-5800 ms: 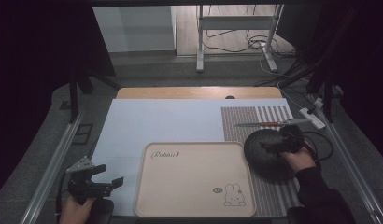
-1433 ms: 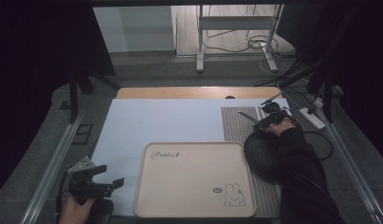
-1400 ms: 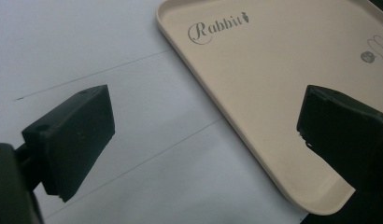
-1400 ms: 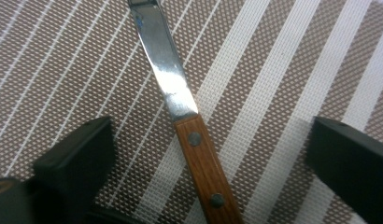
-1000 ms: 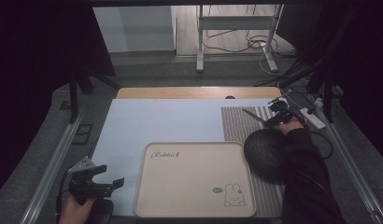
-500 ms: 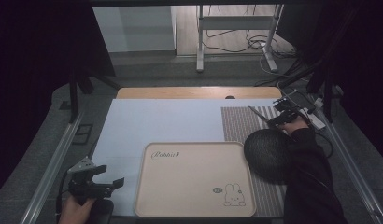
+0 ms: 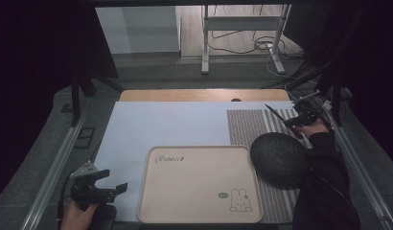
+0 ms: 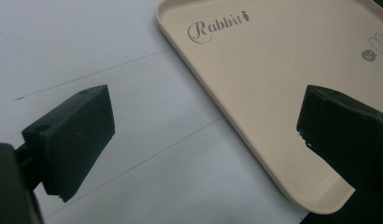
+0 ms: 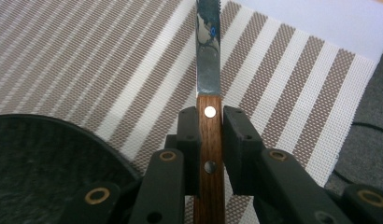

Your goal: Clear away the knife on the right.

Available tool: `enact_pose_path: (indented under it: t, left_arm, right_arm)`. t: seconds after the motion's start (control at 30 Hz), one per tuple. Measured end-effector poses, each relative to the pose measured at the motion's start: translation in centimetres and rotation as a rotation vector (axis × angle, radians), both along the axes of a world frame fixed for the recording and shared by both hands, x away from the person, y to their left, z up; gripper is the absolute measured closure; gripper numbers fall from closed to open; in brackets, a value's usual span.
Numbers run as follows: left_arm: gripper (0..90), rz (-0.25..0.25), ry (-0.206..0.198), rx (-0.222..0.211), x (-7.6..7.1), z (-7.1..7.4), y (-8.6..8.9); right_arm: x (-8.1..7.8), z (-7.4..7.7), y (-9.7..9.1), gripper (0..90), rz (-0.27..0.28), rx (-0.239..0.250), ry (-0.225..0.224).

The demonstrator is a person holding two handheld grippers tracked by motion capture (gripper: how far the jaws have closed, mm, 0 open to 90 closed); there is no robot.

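Note:
My right gripper (image 9: 209, 125) is shut on the wooden handle of a knife (image 9: 209, 65). The knife's steel blade points away from me over the striped placemat (image 9: 110, 60). In the high view that gripper (image 7: 300, 120) hangs above the placemat's far right corner, and the knife (image 7: 276, 114) sticks out to the left. A black plate (image 7: 279, 159) lies on the placemat (image 7: 242, 125) just nearer than the gripper. My left gripper (image 7: 106, 188) rests at the table's near left, open and holding nothing. Its jaws stand wide apart in the left gripper view, beside the beige tray (image 8: 292, 74).
The beige tray (image 7: 199, 184), printed with "Rabbit" and a bunny, lies at the front centre on a pale blue mat (image 7: 170, 124). Metal rails (image 7: 55, 167) run along both table sides. Cables (image 7: 329, 112) trail past the right edge.
My right gripper went from the black plate to the placemat's far right, took hold of the knife and lifted it. Over the last second it drifted right. The left gripper stayed put.

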State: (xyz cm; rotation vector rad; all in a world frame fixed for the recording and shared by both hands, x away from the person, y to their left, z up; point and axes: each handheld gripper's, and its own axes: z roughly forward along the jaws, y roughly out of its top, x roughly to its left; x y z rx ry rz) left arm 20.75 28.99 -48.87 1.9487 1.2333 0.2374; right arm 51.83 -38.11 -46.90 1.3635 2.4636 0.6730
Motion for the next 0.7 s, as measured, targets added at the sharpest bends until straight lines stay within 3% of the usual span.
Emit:
enact_pose_path:
  t: [0.7]
  left_arm:
    - [4.3, 0.0, 0.001, 0.005, 0.0, 0.0, 0.0]
  right_arm:
    - [-4.0, 1.3, 4.7, 77.1, 0.097, 0.046, 0.007]
